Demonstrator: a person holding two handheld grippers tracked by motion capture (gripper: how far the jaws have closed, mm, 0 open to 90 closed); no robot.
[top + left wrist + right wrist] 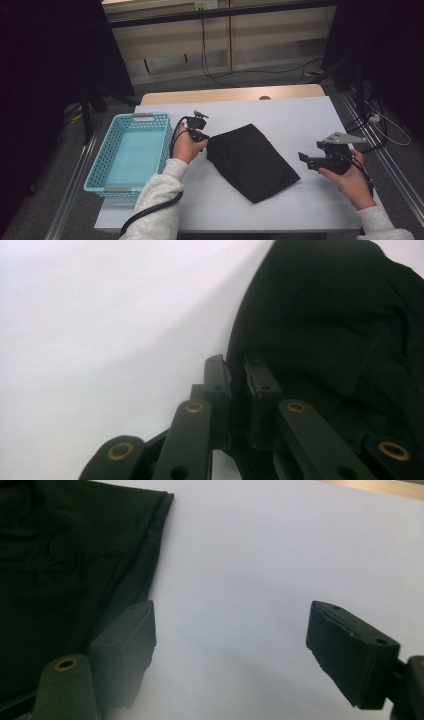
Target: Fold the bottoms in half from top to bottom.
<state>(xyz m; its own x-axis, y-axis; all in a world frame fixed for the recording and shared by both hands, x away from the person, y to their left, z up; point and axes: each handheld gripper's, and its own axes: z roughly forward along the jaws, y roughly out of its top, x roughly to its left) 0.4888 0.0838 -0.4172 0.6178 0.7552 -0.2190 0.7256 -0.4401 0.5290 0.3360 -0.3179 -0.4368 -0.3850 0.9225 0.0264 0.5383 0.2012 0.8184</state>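
**A thin pinch on the cloth's edge, and an empty basket waiting**

The left gripper (201,135) has its jaws drawn nearly together on the near-left edge of the folded black cloth (251,161), which lies flat on the white table (300,120) between the two hands. In the left gripper view the two pads (216,377) close on the fabric's rim with only a sliver between them (how many layers they actually catch, I cannot tell). The right gripper (306,160) hangs just off the cloth's far-right corner, jaws spread wide and holding nothing; in its own view the cloth's hemmed edge (155,540) sits just beside its left jaw, apart from it.

What worries me from here: the bite is shallow and right at the margin. If the left gripper lifts or drags now, I judge the top layer may peel away alone and the neat fold would fall open, or the fabric may simply slip out of the pads. With the right gripper not yet on the cloth, the far side would trail and sag, and could catch the basket rim on the way over.

The turquoise basket (131,121) stands just to the outside of the left gripper, close behind the hand. Its floor shows bare; nothing is in it.
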